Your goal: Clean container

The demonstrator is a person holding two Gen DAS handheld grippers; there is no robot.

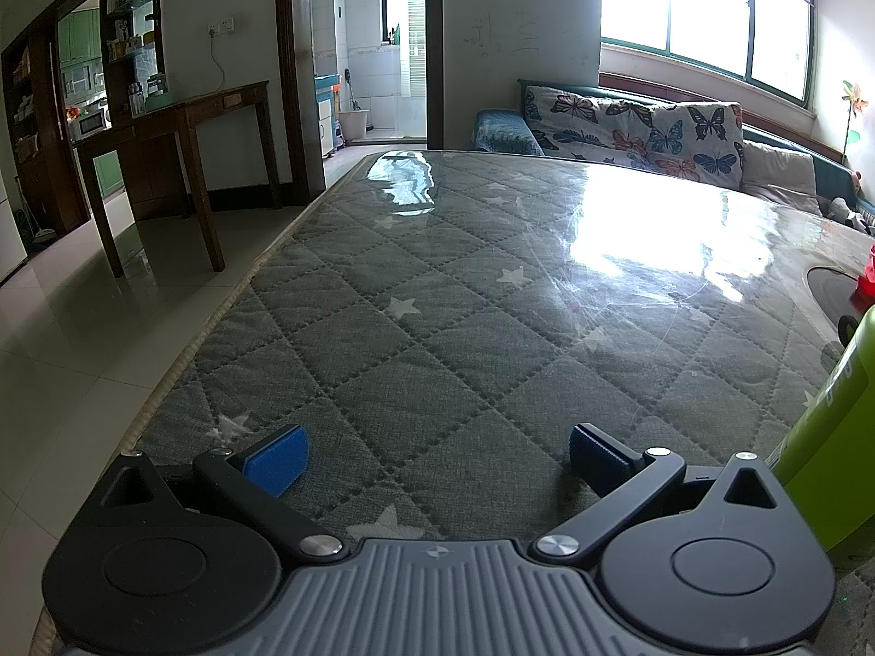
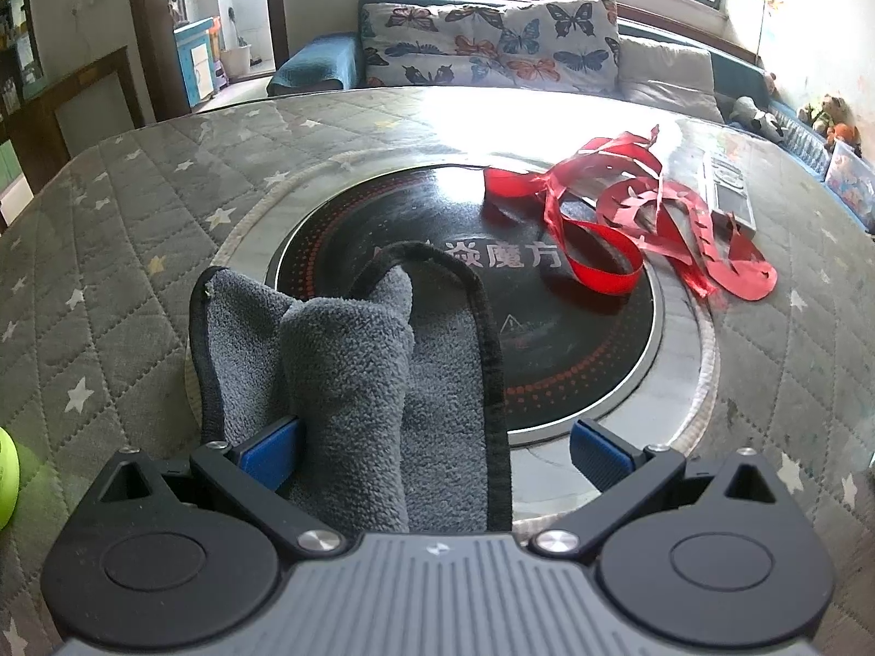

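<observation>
A lime-green container (image 1: 820, 437) stands on the table just right of my left gripper (image 1: 437, 451), which is open and holds nothing. The same green container (image 2: 5, 478) peeks in at the left edge of the right wrist view. My right gripper (image 2: 435, 451) is open, low over the table. A bunched grey cloth (image 2: 355, 372) with a dark hem lies between its fingers and touches the left blue pad (image 2: 270, 456). The right pad is clear of it. The cloth's far end rests on a black round cooktop (image 2: 574, 339).
Red cut-paper strips (image 2: 629, 218) sprawl over the cooktop's far right side. A flat grey device (image 2: 730, 194) lies beyond them. The table has a grey quilted star-pattern cover (image 1: 437, 300) under clear film. A butterfly-print sofa (image 1: 640, 126) stands behind; a wooden side table (image 1: 180, 126) is at the left.
</observation>
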